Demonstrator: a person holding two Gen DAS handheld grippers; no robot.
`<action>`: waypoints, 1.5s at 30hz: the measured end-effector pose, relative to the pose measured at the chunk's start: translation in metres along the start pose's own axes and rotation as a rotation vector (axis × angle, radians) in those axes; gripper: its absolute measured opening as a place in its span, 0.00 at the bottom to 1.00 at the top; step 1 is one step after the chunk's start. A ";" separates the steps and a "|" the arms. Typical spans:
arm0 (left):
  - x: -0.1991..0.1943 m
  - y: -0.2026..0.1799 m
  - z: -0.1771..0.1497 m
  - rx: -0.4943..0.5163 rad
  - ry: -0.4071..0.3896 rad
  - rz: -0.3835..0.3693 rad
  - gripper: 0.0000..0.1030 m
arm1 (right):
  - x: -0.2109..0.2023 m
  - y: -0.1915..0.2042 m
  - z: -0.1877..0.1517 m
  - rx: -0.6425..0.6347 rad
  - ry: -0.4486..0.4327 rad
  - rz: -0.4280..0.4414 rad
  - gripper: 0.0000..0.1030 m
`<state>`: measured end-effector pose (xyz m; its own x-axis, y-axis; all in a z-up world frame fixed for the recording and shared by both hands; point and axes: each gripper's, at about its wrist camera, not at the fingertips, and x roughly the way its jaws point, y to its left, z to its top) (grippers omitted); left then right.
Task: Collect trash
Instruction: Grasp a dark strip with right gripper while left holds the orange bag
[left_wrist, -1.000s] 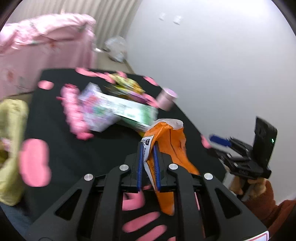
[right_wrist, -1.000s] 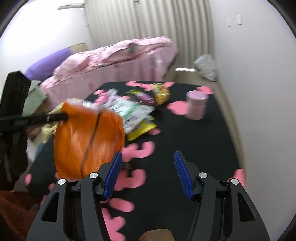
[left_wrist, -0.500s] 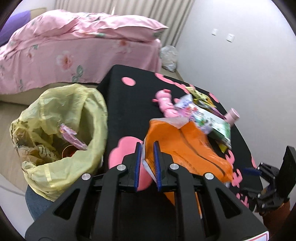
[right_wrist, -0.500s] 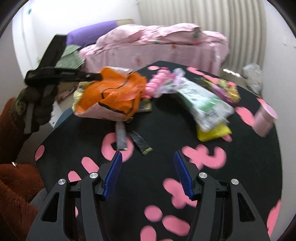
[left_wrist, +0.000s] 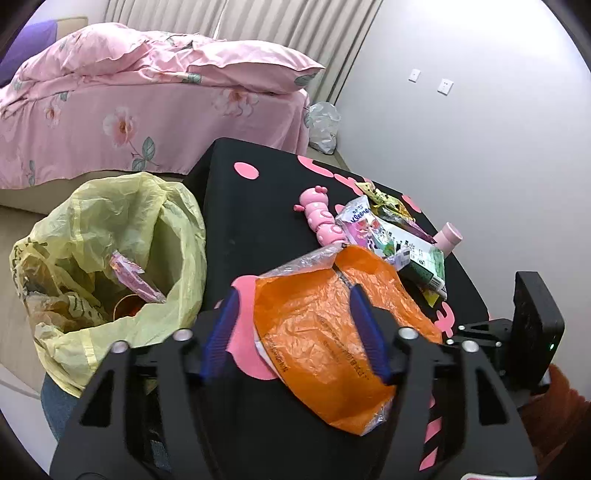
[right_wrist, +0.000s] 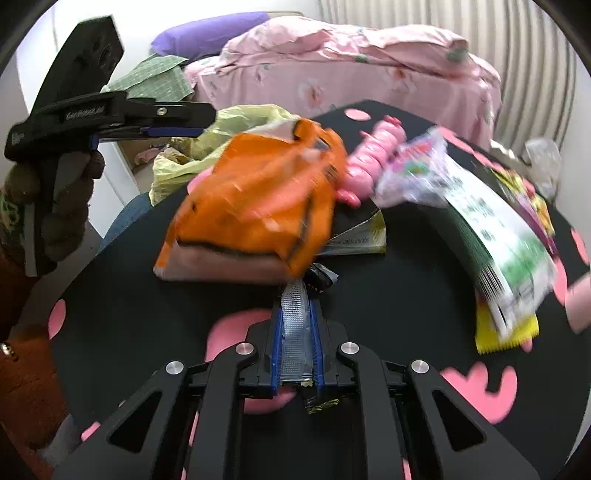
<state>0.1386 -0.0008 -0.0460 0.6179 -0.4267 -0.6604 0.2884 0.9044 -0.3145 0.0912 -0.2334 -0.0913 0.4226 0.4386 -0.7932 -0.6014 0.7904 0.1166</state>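
Crinkled orange wrapper (left_wrist: 325, 332) lies on black table (left_wrist: 251, 229).

The purple and white snack packet (left_wrist: 360, 216), at about one o'clock from the orange bag (left_wrist: 325, 332), has blue letters, but they are too small to read. The orange bag has faint, crumpled print. The left gripper (right_wrist: 162, 122) has blurry raised letters on its side.

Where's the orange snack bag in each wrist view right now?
Left wrist: orange snack bag low centre, between the opening left claw's blue pads.
Right wrist: the bag upper centre, blurred, above the right claw.
Shared landmark: pink caterpillar toy, just beyond the bag.
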 end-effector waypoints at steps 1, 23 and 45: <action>0.004 -0.002 -0.001 0.004 0.004 -0.006 0.59 | -0.004 -0.003 -0.006 0.010 0.007 -0.021 0.13; 0.039 -0.033 -0.016 0.204 0.153 -0.011 0.72 | -0.045 -0.043 -0.057 0.231 -0.040 -0.131 0.13; 0.062 -0.044 -0.012 0.224 0.178 -0.027 0.16 | -0.066 -0.049 -0.052 0.271 -0.118 -0.192 0.13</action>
<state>0.1553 -0.0677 -0.0817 0.4754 -0.4271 -0.7692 0.4700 0.8624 -0.1884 0.0572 -0.3234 -0.0759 0.5955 0.3047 -0.7433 -0.3083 0.9411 0.1388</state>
